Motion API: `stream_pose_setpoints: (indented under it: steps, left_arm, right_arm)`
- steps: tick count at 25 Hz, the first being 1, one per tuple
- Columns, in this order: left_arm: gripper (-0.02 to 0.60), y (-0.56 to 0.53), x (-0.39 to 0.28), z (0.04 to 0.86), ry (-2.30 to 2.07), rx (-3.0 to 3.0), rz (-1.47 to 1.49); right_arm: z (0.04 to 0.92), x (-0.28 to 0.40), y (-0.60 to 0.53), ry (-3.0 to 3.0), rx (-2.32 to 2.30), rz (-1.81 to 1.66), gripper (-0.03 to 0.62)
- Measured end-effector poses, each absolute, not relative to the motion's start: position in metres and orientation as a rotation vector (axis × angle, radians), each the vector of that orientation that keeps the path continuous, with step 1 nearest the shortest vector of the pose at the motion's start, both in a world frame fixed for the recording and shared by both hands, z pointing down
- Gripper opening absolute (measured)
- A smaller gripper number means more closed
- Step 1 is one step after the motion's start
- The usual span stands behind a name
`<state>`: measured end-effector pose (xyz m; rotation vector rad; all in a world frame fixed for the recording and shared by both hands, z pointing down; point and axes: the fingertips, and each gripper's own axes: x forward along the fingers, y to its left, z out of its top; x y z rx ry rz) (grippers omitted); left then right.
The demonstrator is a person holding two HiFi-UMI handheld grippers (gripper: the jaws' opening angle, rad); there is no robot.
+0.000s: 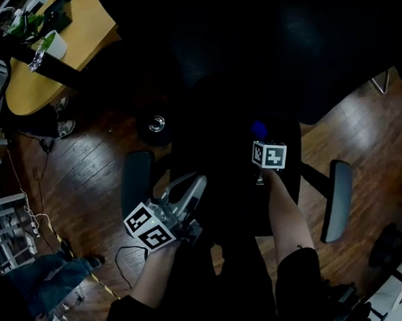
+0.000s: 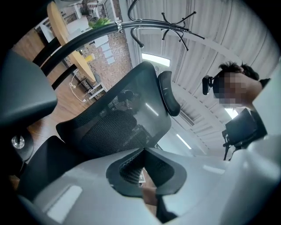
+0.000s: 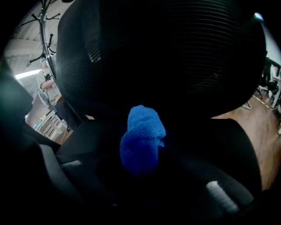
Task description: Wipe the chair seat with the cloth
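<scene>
The right tool [image 3: 140, 166] is clamped on a bunched blue cloth [image 3: 142, 127], which sits low over the black chair seat [image 3: 206, 145] in front of the backrest [image 3: 153, 52]; it is too dark to tell whether the cloth touches. The left tool [image 2: 142, 154] has its jaws together on nothing. A good wipe probably calls for pressing the cloth flat and using overlapping strokes toward the front edge.

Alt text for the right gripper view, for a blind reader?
A bunched blue cloth is clamped in the right gripper, over the dark chair seat. The chair's black mesh backrest fills the background; wooden floor shows at right.
</scene>
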<state>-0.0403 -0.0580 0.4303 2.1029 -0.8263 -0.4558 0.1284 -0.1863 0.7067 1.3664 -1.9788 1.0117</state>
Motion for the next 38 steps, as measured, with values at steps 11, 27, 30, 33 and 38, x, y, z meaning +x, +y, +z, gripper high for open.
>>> stream_pose_setpoints:
  steps: [11,27,30,33,38]
  left_arm:
    - [-0.006,-0.061,-0.008,0.425,-0.772,2.129,-0.419]
    - [-0.006,-0.037,-0.057,0.409,-0.894,2.088,-0.510]
    - [-0.006,-0.033,-0.072,0.409,-0.924,2.074,-0.528]
    - [-0.006,-0.030,-0.082,0.410,-0.948,2.065,-0.540]
    - [-0.006,-0.027,-0.088,0.412,-0.952,2.062,-0.545]
  right_arm:
    - [0.693,0.226,-0.169,-1.883,1.519,1.028,0.037]
    - [0.682,0.018,-0.161,-2.167,1.120,1.070,0.037]
    - [0.682,-0.062,-0.151,-2.236,0.956,1.086,0.037]
    - [0.685,-0.110,-0.138,-2.252,0.876,1.069,0.037]
    - [0.683,-0.112,-0.137,-2.275,0.903,0.996,0.037]
